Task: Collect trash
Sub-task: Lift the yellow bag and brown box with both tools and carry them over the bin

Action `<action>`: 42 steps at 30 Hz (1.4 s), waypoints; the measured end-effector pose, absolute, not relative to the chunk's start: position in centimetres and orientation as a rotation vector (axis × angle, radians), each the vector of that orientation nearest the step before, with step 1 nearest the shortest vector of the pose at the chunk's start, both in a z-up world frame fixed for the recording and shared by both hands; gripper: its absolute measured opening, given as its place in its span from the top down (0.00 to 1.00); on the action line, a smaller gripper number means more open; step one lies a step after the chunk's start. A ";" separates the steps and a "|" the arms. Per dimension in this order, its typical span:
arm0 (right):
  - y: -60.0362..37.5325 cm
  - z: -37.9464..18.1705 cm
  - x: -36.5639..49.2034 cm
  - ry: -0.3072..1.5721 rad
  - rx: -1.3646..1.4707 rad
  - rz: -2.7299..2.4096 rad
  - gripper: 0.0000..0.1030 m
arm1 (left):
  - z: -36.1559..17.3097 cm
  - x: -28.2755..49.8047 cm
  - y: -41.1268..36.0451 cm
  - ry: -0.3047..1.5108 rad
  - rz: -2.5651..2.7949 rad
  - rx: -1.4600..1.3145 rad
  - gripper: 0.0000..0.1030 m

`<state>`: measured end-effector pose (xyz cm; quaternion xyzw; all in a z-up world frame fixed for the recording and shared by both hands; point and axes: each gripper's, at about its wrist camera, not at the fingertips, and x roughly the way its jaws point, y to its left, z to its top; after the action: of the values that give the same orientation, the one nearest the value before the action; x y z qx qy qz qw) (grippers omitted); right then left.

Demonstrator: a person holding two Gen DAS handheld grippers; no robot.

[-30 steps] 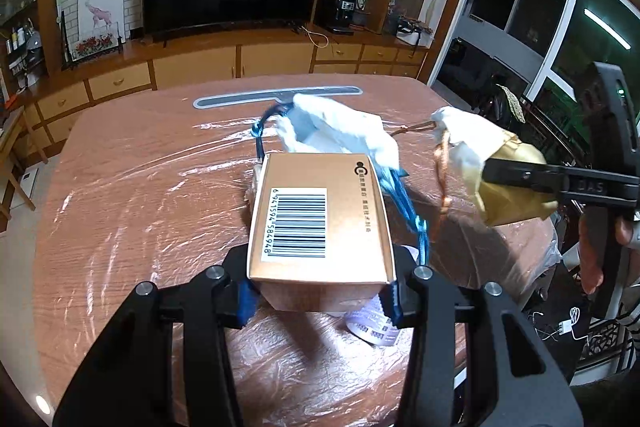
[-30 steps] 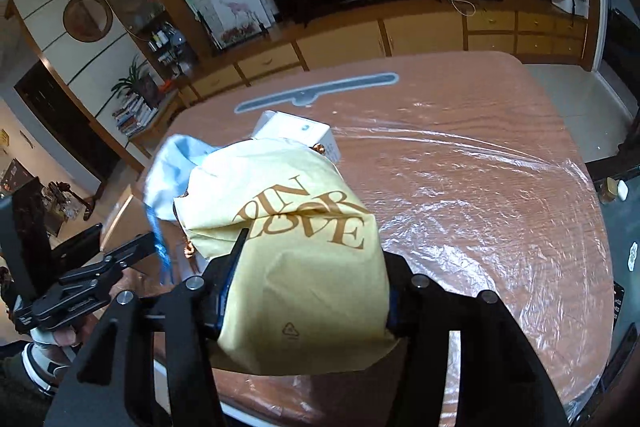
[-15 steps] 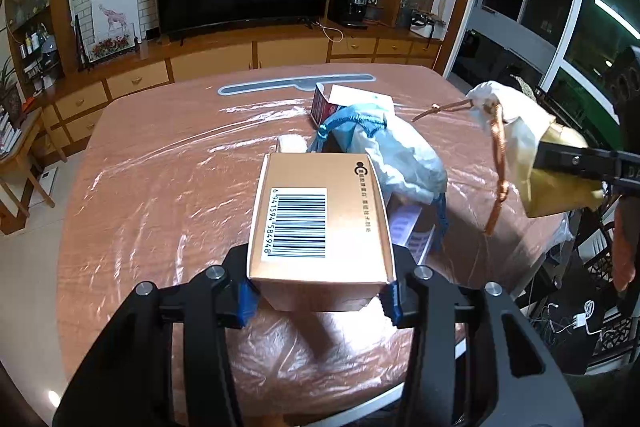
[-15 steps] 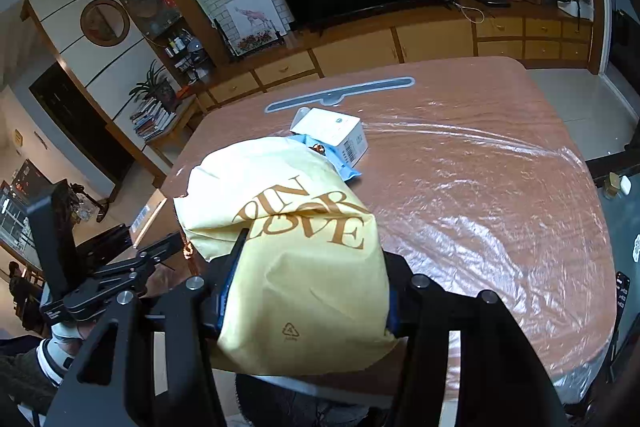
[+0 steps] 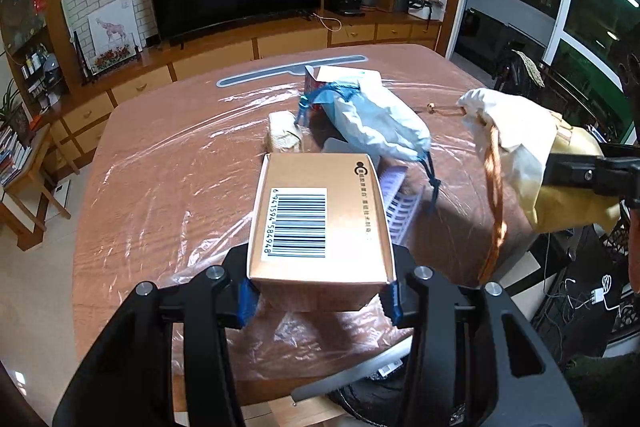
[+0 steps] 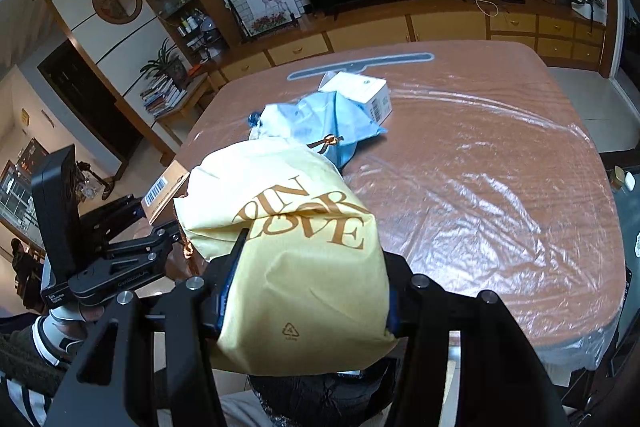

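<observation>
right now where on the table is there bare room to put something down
Free: the table's wide stretch right of the blue bag and white box in the right view, and the part left of the small packet in the left view. Crowded: the middle, where bag, box, packet and a lined sheet bunch together.

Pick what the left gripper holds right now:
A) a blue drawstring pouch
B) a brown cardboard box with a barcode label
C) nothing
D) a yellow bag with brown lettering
B: the left gripper pinches the brown cardboard box between its blue pads.
</observation>
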<state>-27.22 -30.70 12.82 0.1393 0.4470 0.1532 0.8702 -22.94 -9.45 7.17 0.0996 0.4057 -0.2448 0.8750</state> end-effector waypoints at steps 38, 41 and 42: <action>-29.5 10.8 -36.1 1.067 0.269 0.350 0.49 | 6.5 -31.8 -10.9 0.878 -0.659 0.359 0.53; -29.6 10.4 -36.6 1.085 0.263 0.350 0.49 | 6.3 -32.4 -11.1 0.888 -0.676 0.367 0.53; -29.7 10.3 -36.8 1.090 0.263 0.349 0.49 | 6.2 -32.7 -11.1 0.892 -0.681 0.368 0.53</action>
<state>-36.78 -29.67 10.32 0.1240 0.5143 0.1648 0.8324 -32.66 -11.11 6.21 0.1733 0.4203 -0.3211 0.8308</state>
